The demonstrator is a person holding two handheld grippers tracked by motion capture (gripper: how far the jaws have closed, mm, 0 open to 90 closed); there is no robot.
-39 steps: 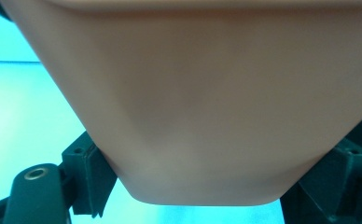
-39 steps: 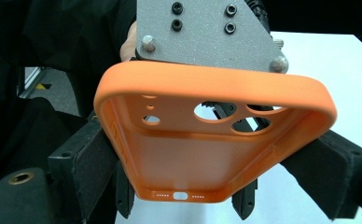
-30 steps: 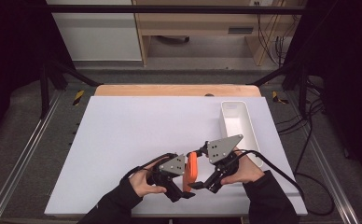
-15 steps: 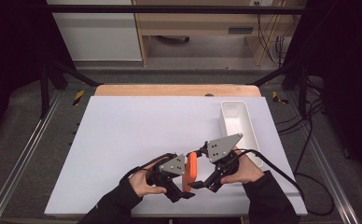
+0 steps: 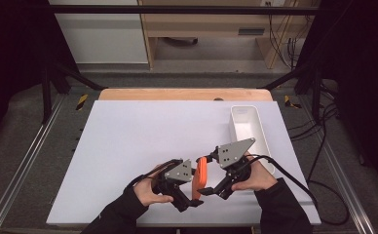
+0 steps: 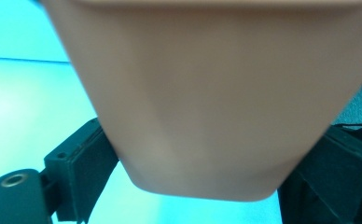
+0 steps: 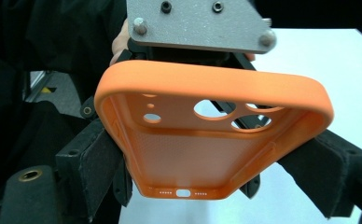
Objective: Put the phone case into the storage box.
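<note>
The far and left parts of the white bench [image 5: 143, 131] are left bare, so wide room for passage is offered there. On the right, the way is narrowed by a long white tray [image 5: 245, 127] that is set lengthwise near the right edge; its near end is found just beside the right hand-held gripper [image 5: 210, 189]. The middle of the near edge is crowded: the left hand-held gripper [image 5: 191, 201] and the right one are faced closely, and the narrow gap between them is taken up by an orange phone case [image 5: 201, 176] held upright on edge. A black cable [image 5: 294, 178] is trailed across the near right corner.
</note>
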